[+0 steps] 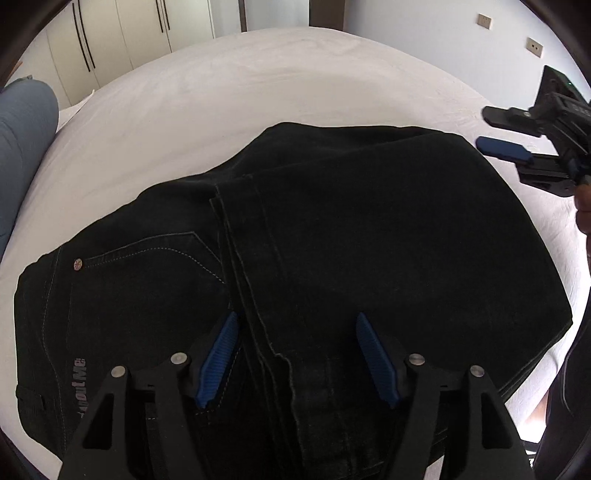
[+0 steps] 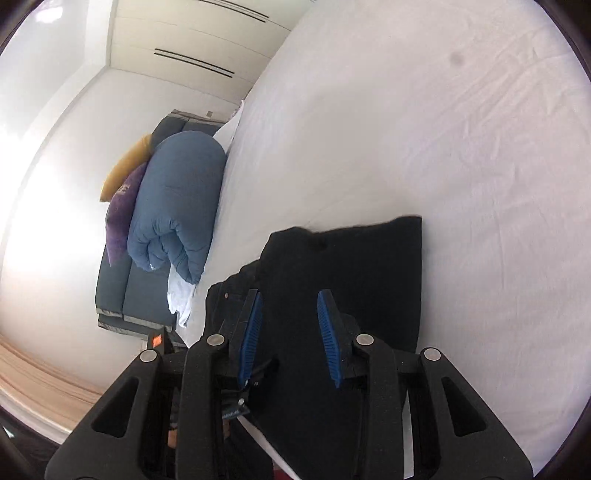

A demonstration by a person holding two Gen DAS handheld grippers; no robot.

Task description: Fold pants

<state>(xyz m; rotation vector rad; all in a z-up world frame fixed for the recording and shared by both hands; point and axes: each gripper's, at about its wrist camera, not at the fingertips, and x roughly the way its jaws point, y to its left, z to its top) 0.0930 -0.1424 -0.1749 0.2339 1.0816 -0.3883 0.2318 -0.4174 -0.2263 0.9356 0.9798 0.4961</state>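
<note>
The left hand-held gripper (image 1: 293, 356) hung just above the pants (image 1: 332, 229) with its two blue pads (image 1: 218, 360) spread wide apart. Dark cloth showed in the gap, but neither pad pressed on it, so nothing was gripped. The right hand-held gripper (image 2: 290, 338) also stood parted, narrower than the left, its two blue pads (image 2: 328, 339) clear of the cloth beneath them and holding nothing. In the left wrist view that same right tool sat off past the far right edge of the pants, over bare sheet, with part of a hand behind it.

There was one pair of pants, black denim, lying folded on the bed (image 1: 229, 85). One copper rivet (image 1: 78, 263) marked the corner of one stitched pocket on the left side, and a run of seams crossed the middle where one layer lay over another. One light printed label showed near the lower left edge, only partly readable.

The white sheet around the pants was bare and lightly creased. Beside the bed lay one rolled blue duvet (image 2: 177, 199), one purple cushion (image 2: 120, 218) and one yellow cushion (image 2: 125, 166), stacked on a dark mattress (image 2: 118, 288). Pale wardrobe doors (image 1: 110, 33) stood beyond, and two wall sockets (image 1: 533, 47) showed on the right wall.
</note>
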